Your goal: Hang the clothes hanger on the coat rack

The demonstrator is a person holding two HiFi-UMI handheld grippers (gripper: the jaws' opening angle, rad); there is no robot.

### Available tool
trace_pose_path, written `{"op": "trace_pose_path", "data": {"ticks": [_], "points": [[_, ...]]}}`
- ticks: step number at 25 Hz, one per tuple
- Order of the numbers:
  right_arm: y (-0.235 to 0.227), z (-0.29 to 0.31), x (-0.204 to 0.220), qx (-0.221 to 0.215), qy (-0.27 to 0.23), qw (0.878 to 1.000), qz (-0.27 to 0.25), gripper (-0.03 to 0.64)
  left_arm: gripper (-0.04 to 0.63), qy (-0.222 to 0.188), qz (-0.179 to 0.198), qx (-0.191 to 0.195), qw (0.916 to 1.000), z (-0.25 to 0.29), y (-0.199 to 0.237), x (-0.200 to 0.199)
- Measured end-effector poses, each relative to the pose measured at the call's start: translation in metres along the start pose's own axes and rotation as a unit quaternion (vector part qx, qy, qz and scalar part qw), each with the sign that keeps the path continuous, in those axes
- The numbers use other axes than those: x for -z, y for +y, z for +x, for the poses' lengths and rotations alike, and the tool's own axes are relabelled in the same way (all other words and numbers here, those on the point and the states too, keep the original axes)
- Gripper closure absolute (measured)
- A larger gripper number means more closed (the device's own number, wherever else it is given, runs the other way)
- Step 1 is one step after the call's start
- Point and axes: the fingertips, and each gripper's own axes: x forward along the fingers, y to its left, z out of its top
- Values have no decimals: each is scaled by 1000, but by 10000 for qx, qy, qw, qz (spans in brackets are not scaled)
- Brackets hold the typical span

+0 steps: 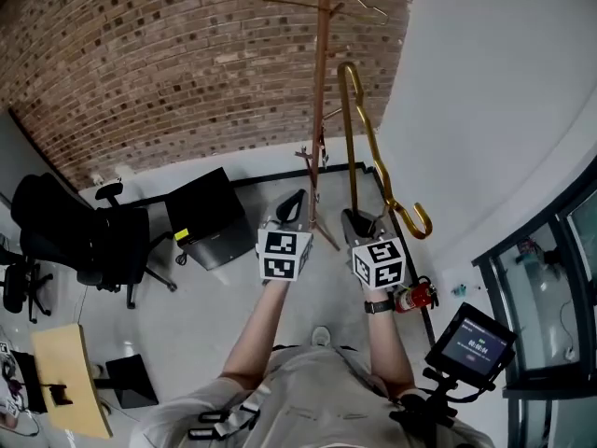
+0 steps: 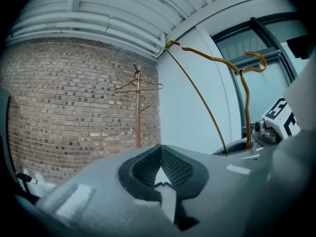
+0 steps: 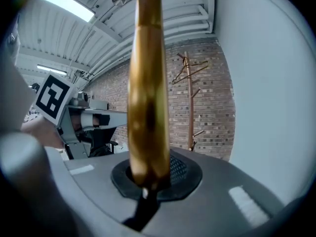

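We have the clothes hanger point(image 1: 371, 143) in our right gripper point(image 1: 357, 222); its jaws are clenched on the gold wire, apparently near one end of the hanger, so that the frame stands on end above the gripper and the hook curls out to the right; our left gripper point(image 1: 291, 205) is beside it with its jaws pressed together and nothing between them. The coat rack point(image 1: 320, 110) stands ahead of us in the corner where the brick wall meets the white one; it is well apart from both grippers, and another thin hanger point(image 1: 322, 3) already rests across its top pegs. By our reckoning the pickup is done and the carry is under way; the hanging itself is not yet begun. We judge that what is left is to close the gap to the rack, turn the hook toward a free peg, set it over that peg, and then let the jaws go.
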Motion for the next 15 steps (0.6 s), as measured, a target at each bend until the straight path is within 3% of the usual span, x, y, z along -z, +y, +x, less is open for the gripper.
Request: {"op": "trace_pose_path", "data": {"ticks": [7, 15], "points": [[-37, 36, 39, -390, 501, 9978, 196, 614, 595, 364, -31, -81, 9993, 51, -1, 26], [-68, 122, 32, -800, 790, 9937, 27, 614, 595, 414, -227, -220, 9986, 122, 59, 27]]}}
